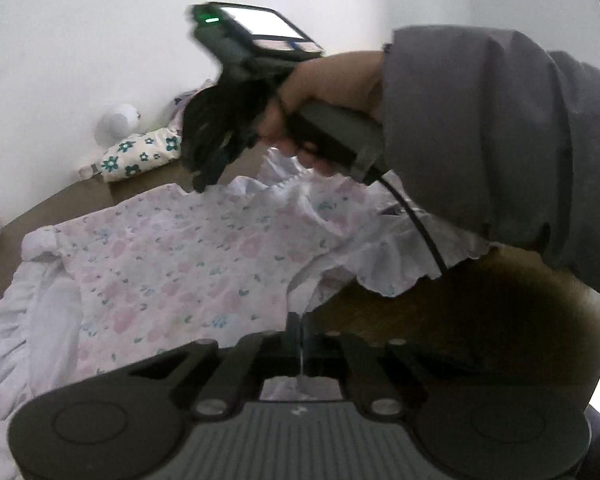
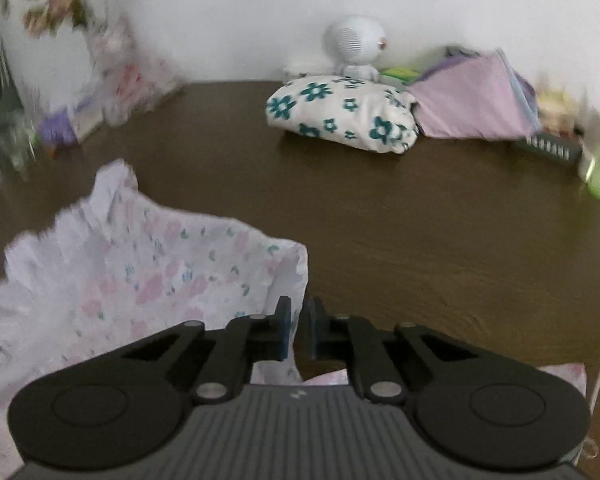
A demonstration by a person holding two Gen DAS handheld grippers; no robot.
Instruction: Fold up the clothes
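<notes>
One rumpled pink-floral frilled garment (image 1: 172, 264)

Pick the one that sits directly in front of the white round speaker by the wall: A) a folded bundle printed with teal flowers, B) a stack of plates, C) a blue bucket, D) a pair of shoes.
A: the teal-flower bundle lies on the brown table just in front of the speaker.

right gripper (image 2: 298, 330) pinching floral garment (image 2: 148, 272) | brown table (image 2: 420, 232) | folded bundle (image 2: 342, 114)
</notes>
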